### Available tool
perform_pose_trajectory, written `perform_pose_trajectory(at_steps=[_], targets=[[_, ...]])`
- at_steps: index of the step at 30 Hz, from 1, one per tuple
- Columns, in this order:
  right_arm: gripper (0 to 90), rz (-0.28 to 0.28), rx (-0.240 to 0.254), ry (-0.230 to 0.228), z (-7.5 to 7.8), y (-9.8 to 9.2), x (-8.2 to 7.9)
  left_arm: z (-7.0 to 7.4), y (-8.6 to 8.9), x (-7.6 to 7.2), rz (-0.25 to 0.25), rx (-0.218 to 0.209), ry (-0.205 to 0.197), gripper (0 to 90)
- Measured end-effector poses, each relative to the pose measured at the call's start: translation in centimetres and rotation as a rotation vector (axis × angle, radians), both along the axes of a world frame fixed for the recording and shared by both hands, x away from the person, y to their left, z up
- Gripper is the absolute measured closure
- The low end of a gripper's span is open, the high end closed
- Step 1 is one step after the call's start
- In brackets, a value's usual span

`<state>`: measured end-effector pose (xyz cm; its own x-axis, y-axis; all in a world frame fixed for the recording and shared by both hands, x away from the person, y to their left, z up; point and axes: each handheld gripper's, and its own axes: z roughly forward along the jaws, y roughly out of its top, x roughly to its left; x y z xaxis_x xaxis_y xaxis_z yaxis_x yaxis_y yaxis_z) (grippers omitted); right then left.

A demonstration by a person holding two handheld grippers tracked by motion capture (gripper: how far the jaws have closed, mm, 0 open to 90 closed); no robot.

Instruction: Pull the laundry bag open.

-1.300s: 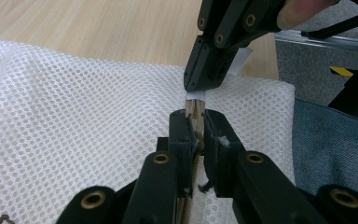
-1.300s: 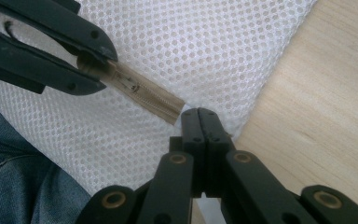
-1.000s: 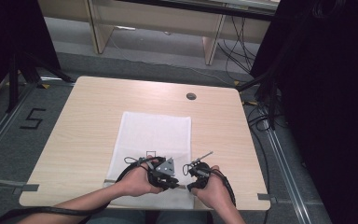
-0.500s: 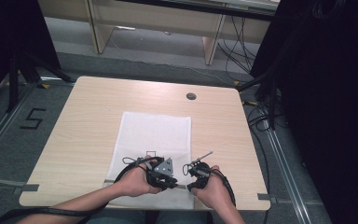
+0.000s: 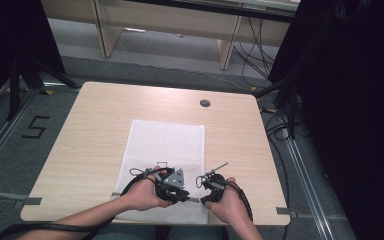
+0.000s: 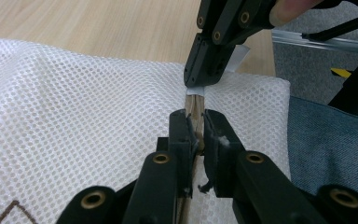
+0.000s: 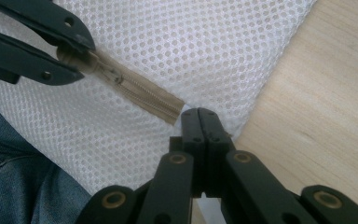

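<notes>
Left hand-held gripper (image 6: 195, 135) clamps zipper (image 7: 140, 91); right hand-held gripper (image 7: 200, 116) pinches mesh bag (image 5: 167, 145) corner at zipper end

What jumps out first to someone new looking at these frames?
The white mesh bag lying flat mid-table, its near edge hanging over the table toward the person. At that edge both grippers meet on its tan zipper: the left gripper is clamped on the zipper, and the right gripper is shut on the bag's corner at the zipper's end.
</notes>
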<state>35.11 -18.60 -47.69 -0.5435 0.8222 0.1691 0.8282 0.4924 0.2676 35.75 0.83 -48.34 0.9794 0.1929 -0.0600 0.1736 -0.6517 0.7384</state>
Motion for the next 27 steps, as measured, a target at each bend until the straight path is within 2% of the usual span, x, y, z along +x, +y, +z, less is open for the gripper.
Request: perform_pose_trajectory(at_steps=[1,2,3,4,7,21,22,24,25,27], targets=[[90.0,0.000,0.000,-0.001,0.00,0.01,0.00,0.00,0.16,0.06,-0.001,0.001,0.007,81.6],[90.0,0.001,0.001,0.001,0.02,0.00,0.00,0.04,0.21,0.07,-0.008,0.007,-0.005,81.6],[90.0,0.001,0.001,0.000,0.01,0.01,0.01,0.00,0.22,0.01,-0.002,-0.002,0.007,81.6],[90.0,-0.011,0.001,0.015,0.08,0.08,-0.06,0.01,0.23,-0.01,-0.002,0.000,0.003,81.7],[90.0,0.007,-0.003,-0.009,-0.01,-0.04,0.03,0.01,0.23,-0.02,-0.003,0.002,-0.001,81.7],[90.0,0.003,0.001,-0.001,0.00,-0.02,0.01,0.18,0.62,-0.07,-0.004,0.004,-0.005,81.6],[90.0,0.003,0.000,-0.003,-0.01,0.00,0.01,0.18,0.65,-0.08,0.001,-0.001,0.003,81.6],[90.0,0.005,-0.004,-0.006,0.02,-0.02,0.02,0.26,0.81,0.04,-0.010,0.005,-0.013,81.7],[90.0,-0.006,-0.001,0.008,0.07,0.05,-0.05,0.25,0.88,-0.04,-0.001,0.000,0.000,81.6],[90.0,-0.008,0.003,0.002,0.01,0.08,-0.06,0.28,1.07,-0.04,0.000,0.003,-0.003,81.7]])
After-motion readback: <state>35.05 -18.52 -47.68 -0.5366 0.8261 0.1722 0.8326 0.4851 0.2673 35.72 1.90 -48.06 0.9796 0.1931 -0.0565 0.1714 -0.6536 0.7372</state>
